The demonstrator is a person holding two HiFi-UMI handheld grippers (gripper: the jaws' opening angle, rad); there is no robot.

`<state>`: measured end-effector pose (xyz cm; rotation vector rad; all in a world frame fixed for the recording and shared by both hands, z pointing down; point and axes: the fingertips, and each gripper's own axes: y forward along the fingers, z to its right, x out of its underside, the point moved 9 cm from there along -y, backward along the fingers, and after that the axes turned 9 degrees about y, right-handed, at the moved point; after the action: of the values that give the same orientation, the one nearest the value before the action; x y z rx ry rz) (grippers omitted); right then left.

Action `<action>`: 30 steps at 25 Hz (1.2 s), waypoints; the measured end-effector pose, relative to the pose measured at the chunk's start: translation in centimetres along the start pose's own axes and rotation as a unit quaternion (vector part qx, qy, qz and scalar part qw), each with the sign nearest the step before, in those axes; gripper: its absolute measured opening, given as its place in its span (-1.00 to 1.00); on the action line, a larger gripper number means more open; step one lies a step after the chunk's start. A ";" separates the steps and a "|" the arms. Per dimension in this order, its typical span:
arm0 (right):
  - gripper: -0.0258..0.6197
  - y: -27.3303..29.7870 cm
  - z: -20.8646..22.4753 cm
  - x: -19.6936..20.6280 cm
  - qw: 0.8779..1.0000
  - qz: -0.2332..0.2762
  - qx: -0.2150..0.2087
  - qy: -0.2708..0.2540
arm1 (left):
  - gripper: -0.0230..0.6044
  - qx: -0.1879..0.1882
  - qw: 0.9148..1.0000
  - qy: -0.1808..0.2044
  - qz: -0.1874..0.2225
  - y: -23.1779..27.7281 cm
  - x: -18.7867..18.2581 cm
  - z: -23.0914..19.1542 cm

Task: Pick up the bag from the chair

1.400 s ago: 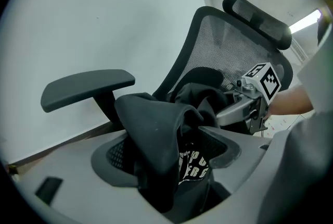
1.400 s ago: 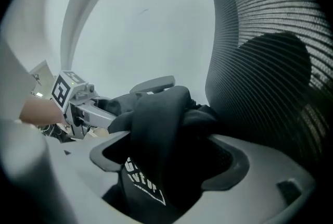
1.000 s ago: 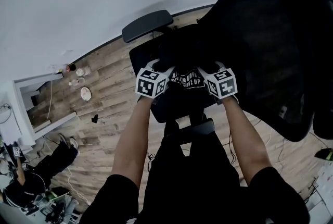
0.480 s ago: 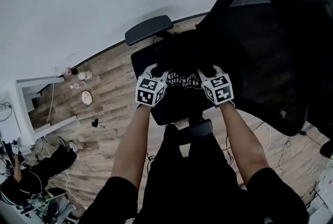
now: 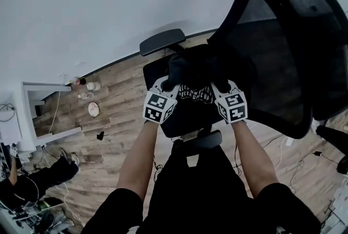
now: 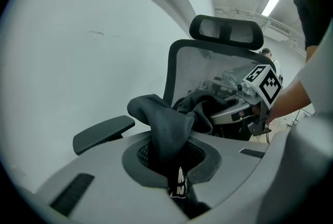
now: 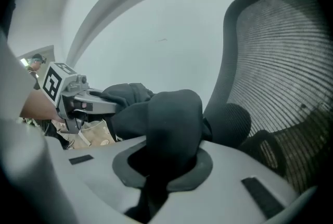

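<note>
- Left gripper (image 6: 174, 165), left of centre in the head view: jaws clenched on a dark fold of the bag (image 5: 191, 71), which rises in a peak out of the jaw throat.
- Centre: the bag, black fabric with white lettering, is bunched and strung between both grippers above the seat (image 5: 176, 121) of the chair (image 5: 274, 64).
- Right gripper (image 7: 164, 163), right of centre: jaws clamped on a second, thicker fold of the bag.
- Change: against the frame one second earlier, both grippers and the bag sit lower in the frame and slightly farther from the armrest (image 5: 163, 41), drawn toward the person.
- Reading: the lift is probably beginning. Whether the bag has cleared the seat cannot be told.
</note>
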<state>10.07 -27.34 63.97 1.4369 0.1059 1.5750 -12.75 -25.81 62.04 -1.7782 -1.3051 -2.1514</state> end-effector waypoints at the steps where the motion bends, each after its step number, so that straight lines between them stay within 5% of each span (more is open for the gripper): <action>1: -0.77 -0.6 -0.2 -0.3 1.000 0.006 -0.002 0.000 | -0.79 -0.001 1.000 0.002 0.006 -0.5 -0.5 0.2; 9: -0.77 -5.1 -2.9 -4.0 0.998 0.056 -0.008 -0.008 | -0.80 -0.018 0.998 0.021 0.057 -5.2 -5.1 0.7; 17: -0.77 -10.0 -5.9 -11.0 0.990 0.133 -0.013 -0.044 | -0.80 -0.054 0.987 0.047 0.146 -11.4 -11.5 1.1; 30: -0.78 -17.9 -10.6 -21.9 0.954 0.283 -0.030 -0.091 | -0.80 -0.121 0.948 0.099 0.277 -19.8 -23.3 0.8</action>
<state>8.27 -27.16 33.77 1.6449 -0.5005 1.8610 -14.88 -22.98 31.65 -1.6803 -0.4311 -2.1357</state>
